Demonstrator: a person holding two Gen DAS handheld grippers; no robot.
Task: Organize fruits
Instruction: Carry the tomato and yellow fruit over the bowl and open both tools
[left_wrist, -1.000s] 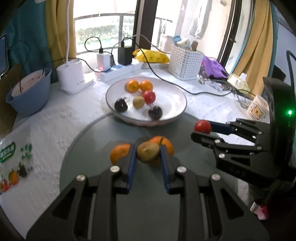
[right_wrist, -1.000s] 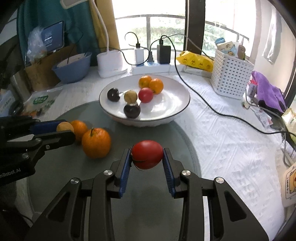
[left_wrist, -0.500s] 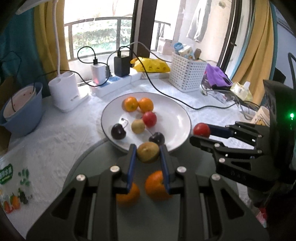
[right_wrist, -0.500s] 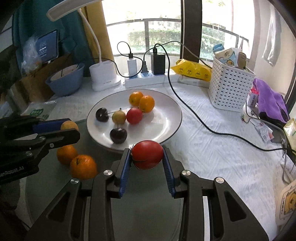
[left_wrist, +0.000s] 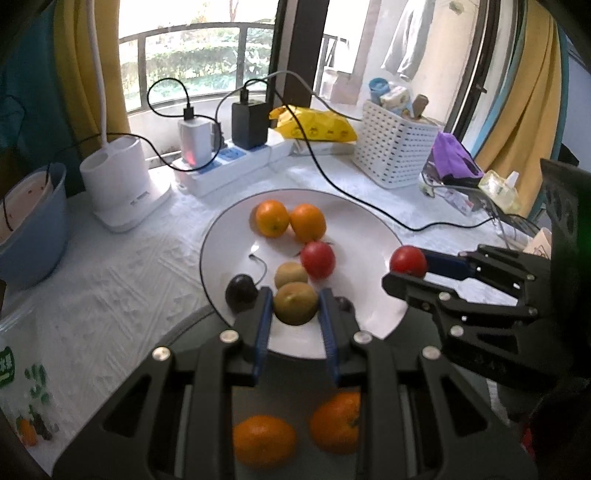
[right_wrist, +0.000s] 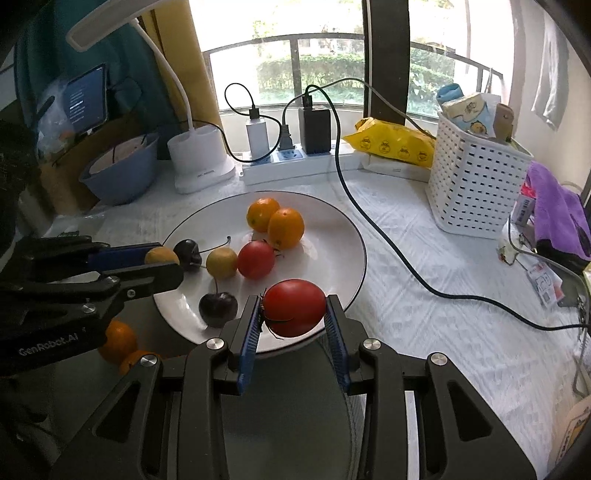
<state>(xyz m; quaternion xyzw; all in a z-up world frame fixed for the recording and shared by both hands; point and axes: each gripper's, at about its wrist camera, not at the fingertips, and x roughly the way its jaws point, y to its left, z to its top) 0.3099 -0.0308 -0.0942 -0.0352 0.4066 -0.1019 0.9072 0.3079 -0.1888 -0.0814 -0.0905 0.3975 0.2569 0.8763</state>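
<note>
My left gripper is shut on a brown-green kiwi and holds it over the near rim of the white plate. My right gripper is shut on a red tomato above the plate's near edge. On the plate lie two oranges, a red tomato, a yellow-brown fruit and two dark cherries. Two oranges lie on the grey round mat under my left gripper.
A black cable runs over the white cloth right of the plate. Behind stand a power strip with chargers, a white lamp base, a blue bowl, a yellow bag and a white basket.
Both grippers have moved forward from the grey mat to the plate's near edge, each carrying its fruit. The two oranges on the mat stayed behind.
</note>
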